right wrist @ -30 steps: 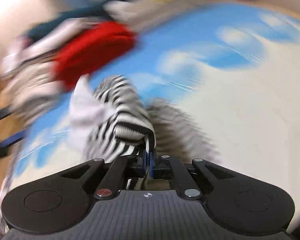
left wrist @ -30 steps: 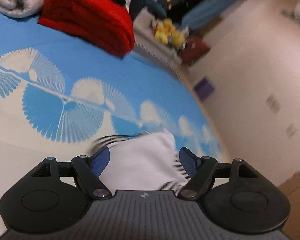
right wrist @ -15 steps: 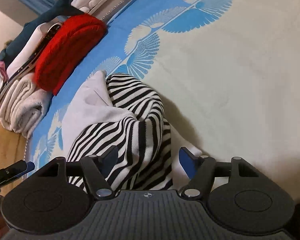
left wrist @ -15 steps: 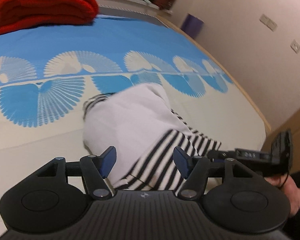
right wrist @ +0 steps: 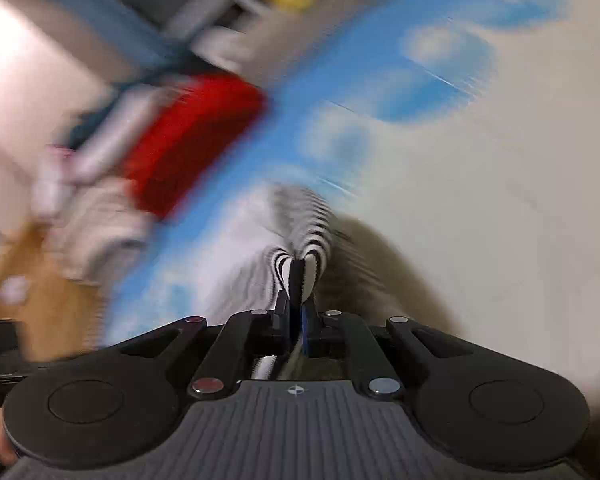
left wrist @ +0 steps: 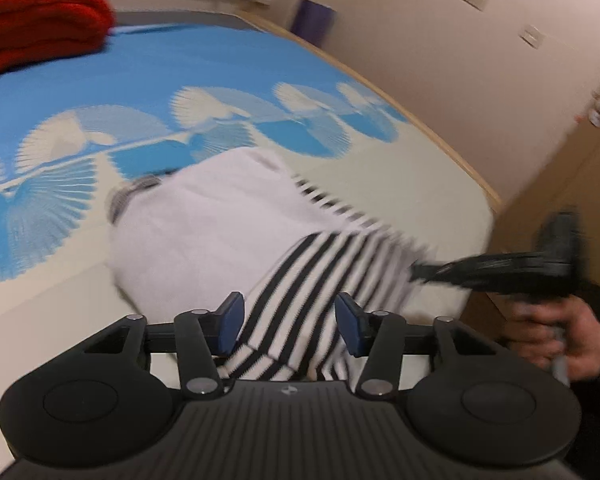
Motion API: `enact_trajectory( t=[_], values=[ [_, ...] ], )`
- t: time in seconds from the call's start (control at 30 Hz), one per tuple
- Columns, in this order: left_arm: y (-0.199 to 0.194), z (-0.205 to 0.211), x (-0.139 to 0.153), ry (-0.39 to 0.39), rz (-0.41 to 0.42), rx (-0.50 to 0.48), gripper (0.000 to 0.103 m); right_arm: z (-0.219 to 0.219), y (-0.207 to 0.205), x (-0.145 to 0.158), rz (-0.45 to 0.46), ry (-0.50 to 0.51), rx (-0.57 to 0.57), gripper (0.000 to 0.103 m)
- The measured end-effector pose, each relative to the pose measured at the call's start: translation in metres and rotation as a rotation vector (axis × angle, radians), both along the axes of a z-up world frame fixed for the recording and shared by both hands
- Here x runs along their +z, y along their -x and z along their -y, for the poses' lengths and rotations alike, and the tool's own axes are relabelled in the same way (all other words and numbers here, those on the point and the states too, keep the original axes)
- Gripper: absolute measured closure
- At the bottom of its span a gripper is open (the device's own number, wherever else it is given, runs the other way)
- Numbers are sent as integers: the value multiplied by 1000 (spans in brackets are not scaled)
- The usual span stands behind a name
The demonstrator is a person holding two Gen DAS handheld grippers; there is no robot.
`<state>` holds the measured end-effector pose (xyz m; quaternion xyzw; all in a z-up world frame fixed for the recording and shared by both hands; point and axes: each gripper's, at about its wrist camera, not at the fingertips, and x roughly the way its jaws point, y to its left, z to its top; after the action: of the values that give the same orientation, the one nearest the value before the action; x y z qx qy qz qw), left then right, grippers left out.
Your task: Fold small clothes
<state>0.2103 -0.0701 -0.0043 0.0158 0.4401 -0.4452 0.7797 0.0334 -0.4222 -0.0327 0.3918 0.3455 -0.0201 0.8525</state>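
Right tool [right wrist: 296, 316] is clenched on a bunched fold of the black-and-white striped garment [right wrist: 300, 232], its blue pads pressed together at lower centre of its own blurred view. Left tool [left wrist: 290, 322] has just been closing — its pads stand apart on either side of the striped cloth at lower centre, not pressing it. In the left wrist view the garment [left wrist: 228, 232] lies on the bed [left wrist: 440, 184], white part toward the middle of the frame, stripes nearer the camera. A hand [left wrist: 576, 336] at the right edge grips the other tool's handle — a red folded blanket [left wrist: 32, 28] sits upper left.
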Motion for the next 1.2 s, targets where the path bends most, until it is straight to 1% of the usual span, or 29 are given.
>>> enact_trajectory(
  t=[0.03, 0.07, 0.1, 0.13, 0.17, 0.2, 0.23, 0.27, 0.33, 0.37, 0.4, 0.43, 0.5, 0.53, 0.57, 0.6, 0.63, 0.7, 0.77, 0.83, 0.9, 0.93, 0.97, 1.03, 1.07, 1.1, 1.13, 1.2],
  values=[
    [3, 8, -4, -12, -7, -45, 53, 8, 1, -15, -121, 20, -44, 102],
    [5, 15, -10, -31, -17, -84, 57, 16, 1, -29, -232, 61, -87, 103],
    [7, 25, -19, -68, -29, -131, 61, 20, 1, -37, -317, 123, -114, 103],
    [9, 33, -27, -107, -34, -162, 69, 25, -1, -45, -392, 184, -119, 103],
    [13, 43, -39, -164, -34, -193, 70, 29, -4, -49, -421, 183, -111, 103],
    [16, 51, -49, -219, -13, -213, 70, 34, -5, -49, -421, 148, -117, 103],
    [19, 59, -60, -276, 8, -236, 70, 40, -6, -42, -389, 124, -142, 103],
    [21, 63, -66, -296, 20, -247, 70, 41, -8, -31, -341, 138, -150, 101],
    [20, 68, -69, -283, 29, -250, 70, 44, -16, -1, -198, 187, -139, 100],
    [19, 69, -69, -274, 21, -245, 70, 45, -22, 10, -137, 190, -124, 100],
    [18, 69, -70, -271, 18, -242, 70, 47, -29, 20, -83, 181, -100, 97],
    [19, 69, -70, -272, 27, -246, 70, 50, -40, 30, -38, 161, -68, 93],
    [21, 68, -70, -279, 48, -258, 70, 50, -65, 40, 10, 135, -4, 71],
    [23, 67, -65, -278, 55, -260, 70, 48, -78, 44, 23, 133, 39, 66],
    [22, 66, -62, -272, 57, -259, 70, 45, -91, 45, 28, 136, 86, 59],
    [24, 65, -58, -258, 55, -253, 70, 41, -103, 44, 29, 140, 135, 56],
    [24, 63, -52, -237, 52, -241, 70, 38, -120, 42, 32, 142, 185, 55],
    [27, 51, -40, -203, 64, -203, 70, 28, -147, 37, 34, 150, 240, 53],
    [20, 36, -28, -155, 68, -142, 70, 19, -167, 26, 47, 166, 232, 53],
    [9, 22, -18, -108, 67, -62, 70, 15, -182, 10, 52, 138, 223, 53],
    [-3, 12, -15, -94, 67, 8, 70, 9, -200, -12, 3, 77, 231, 52],
    [-9, 7, -15, -101, 72, 50, 70, 4, -208, -21, -19, 52, 243, 52],
    [-13, 5, -16, -112, 76, 79, 70, -1, -212, -25, -21, 35, 271, 52],
    [-23, 0, -19, -138, 87, 129, 70, -11, -219, -28, -22, 39, 334, 52],
    [-28, -2, -20, -152, 94, 157, 70, -14, -221, -28, -18, 47, 344, 74],
    [-31, -4, -19, -158, 96, 180, 70, -16, -222, -27, -5, 49, 346, 100],
    [-39, -4, -19, -158, 98, 207, 70, -15, -222, -23, 14, 51, 343, 101],
    [-45, -6, -16, -152, 106, 244, 70, -5, -218, -7, 87, 47, 256, 101]
  ],
)
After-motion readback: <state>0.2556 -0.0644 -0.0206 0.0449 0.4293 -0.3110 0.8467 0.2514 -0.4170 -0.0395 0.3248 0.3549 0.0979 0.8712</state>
